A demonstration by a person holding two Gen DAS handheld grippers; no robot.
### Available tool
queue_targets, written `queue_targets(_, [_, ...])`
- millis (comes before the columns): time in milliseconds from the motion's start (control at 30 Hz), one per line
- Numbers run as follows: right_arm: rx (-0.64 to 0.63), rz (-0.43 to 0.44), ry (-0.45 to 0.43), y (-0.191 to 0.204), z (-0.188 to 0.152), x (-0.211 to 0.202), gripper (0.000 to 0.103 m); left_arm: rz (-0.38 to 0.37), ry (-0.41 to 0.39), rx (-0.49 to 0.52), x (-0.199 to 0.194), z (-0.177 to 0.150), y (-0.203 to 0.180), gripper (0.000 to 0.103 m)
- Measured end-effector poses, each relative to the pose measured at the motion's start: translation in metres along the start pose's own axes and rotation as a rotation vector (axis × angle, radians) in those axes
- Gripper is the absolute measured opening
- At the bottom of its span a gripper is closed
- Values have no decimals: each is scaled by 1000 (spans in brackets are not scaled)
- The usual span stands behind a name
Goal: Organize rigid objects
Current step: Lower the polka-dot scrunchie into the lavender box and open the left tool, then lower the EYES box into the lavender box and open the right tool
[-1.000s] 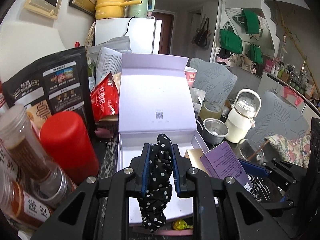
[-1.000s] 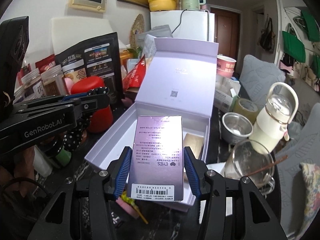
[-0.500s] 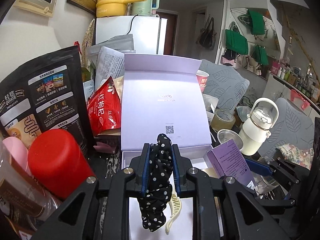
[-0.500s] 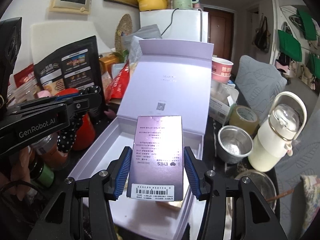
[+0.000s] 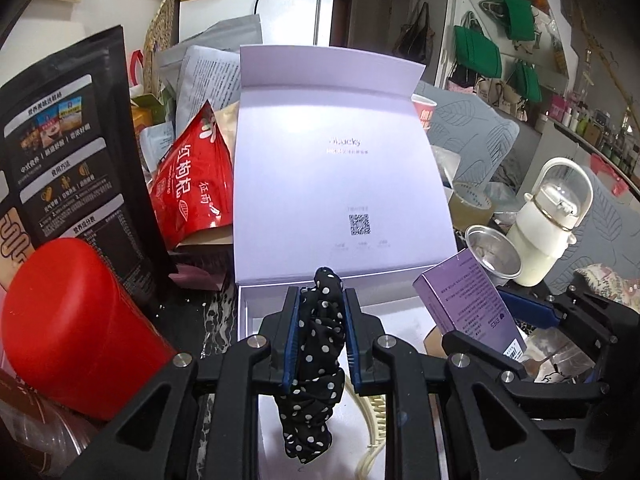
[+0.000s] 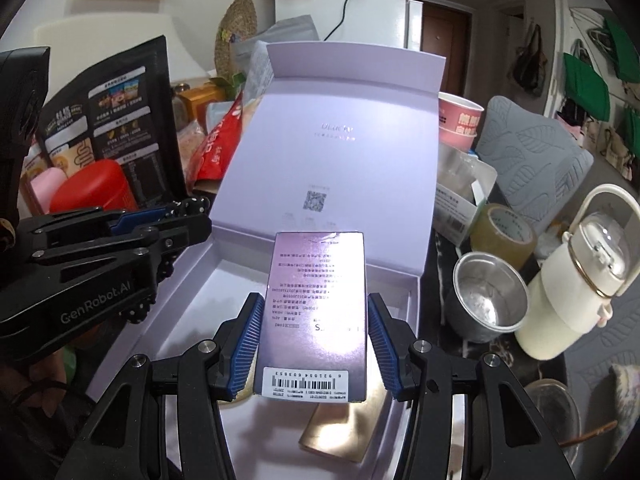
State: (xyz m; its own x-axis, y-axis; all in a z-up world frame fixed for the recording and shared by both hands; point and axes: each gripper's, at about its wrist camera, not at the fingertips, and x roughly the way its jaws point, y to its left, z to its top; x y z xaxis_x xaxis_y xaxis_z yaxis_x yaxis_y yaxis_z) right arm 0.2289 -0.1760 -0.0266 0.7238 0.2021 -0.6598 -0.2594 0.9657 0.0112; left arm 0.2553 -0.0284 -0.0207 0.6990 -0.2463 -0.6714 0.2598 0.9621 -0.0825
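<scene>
Both jaws are clamped, left gripper (image 5: 319, 336) on a polka-dot scrunchie (image 5: 316, 364), right gripper (image 6: 316, 344) on a purple carton (image 6: 318, 312), hovering mid-frame over the open lavender gift box (image 6: 414, 292), presumably to drop them in.

Both claws, carrying the scrunchie (image 5: 316, 344) and purple carton (image 6: 316, 316), have advanced over the open box (image 6: 192, 312).

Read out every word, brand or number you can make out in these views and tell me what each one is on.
"GenRobot.AI": side of the left tool.
"红枸杞": red snack bag.
"EYES": purple carton in the right tool.
"6 921034 603853", roughly: the carton's barcode label.
Lilac gift box lid: a faint brand and a QR code, too pale to read.
Black pouch: print too small.
</scene>
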Motion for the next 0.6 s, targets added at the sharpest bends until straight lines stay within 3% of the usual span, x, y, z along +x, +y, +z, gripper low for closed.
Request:
queue_targets(300, [-18,-70,19,0,-2,9,56,19,28,-13,6,1,1,20])
queue_targets(367, [-16,-85,7,-1,-1,5,64,42,44,-13,6,2,0,24])
queue_targets(500, [-5,-89,-3,-4,-1,-2,66,84,46,-12,6,2,0,26])
queue_targets(600, [1,-106,-1,-6,-1,-5,66,96,44,-21,2,2,0,36])
